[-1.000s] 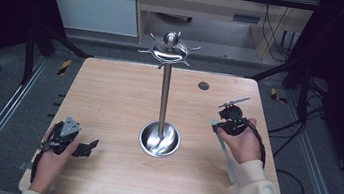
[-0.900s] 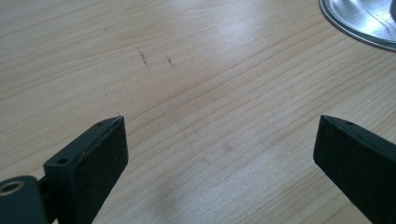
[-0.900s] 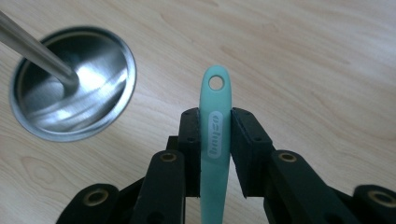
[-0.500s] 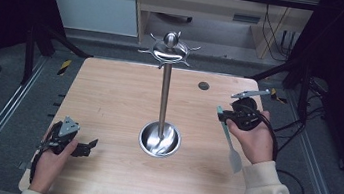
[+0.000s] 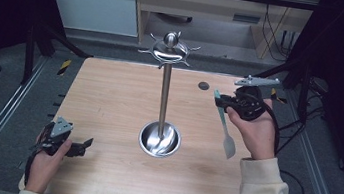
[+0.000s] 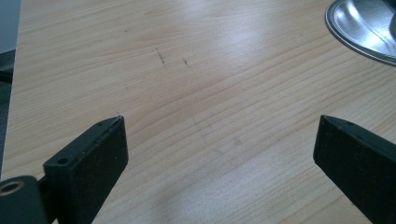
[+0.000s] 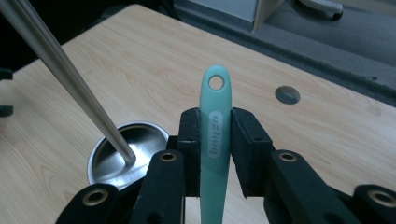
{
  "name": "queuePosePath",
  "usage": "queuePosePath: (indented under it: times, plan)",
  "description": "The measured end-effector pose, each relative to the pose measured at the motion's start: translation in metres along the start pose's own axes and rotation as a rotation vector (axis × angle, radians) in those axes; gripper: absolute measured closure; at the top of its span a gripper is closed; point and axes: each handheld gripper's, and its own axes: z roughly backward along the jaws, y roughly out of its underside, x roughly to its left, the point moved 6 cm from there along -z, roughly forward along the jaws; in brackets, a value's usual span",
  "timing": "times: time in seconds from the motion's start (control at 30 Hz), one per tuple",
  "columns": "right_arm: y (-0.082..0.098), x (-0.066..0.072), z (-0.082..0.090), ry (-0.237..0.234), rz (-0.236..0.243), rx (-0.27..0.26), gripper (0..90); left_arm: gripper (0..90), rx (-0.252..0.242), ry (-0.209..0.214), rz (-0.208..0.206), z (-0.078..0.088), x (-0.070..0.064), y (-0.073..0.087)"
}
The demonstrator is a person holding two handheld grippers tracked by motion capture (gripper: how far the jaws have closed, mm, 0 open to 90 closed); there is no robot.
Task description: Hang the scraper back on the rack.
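Your right gripper (image 5: 221,101) is clamped on the teal spatula (image 5: 223,125) handle, held up at about 3 o'clock from the steel stand (image 5: 163,98), blade hanging down. Your left gripper (image 6: 219,140) sits at the table's (image 5: 109,99) 7 o'clock corner, jaws wide apart, nothing between them.

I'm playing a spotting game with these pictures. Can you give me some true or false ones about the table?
1. The right gripper holds a green spatula. True.
2. The spatula lies flat on the table. False: it is lifted and hangs blade down.
3. The left gripper has its jaws apart with nothing between them. True.
4. The metal stand lies on its side. False: it stands upright in its round base.
5. The spatula's handle has a hole at its end. True.
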Motion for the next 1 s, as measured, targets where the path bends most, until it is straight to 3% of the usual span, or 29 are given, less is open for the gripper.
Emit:
queuePosePath:
  times: [0.1, 0.2, 0.5, 1.0]
  plan:
    - [-0.002, 0.002, 0.002, -0.009, -0.004, -0.041, 74.5, 2.9, 0.003, -0.001, 0.004, 0.002, 0.0, 0.001]
    - [-0.004, 0.004, 0.003, -0.009, 0.001, -0.043, 74.5, 2.8, -0.004, -0.007, 0.009, 0.003, 0.001, 0.001]
    - [-0.014, 0.011, 0.022, -0.026, 0.009, -0.117, 74.5, 2.9, 0.0, -0.011, 0.003, 0.003, 0.003, 0.0]
    - [-0.052, 0.043, 0.054, -0.07, 0.075, -0.294, 74.5, 2.8, 0.01, 0.0, -0.03, -0.001, -0.006, -0.001]
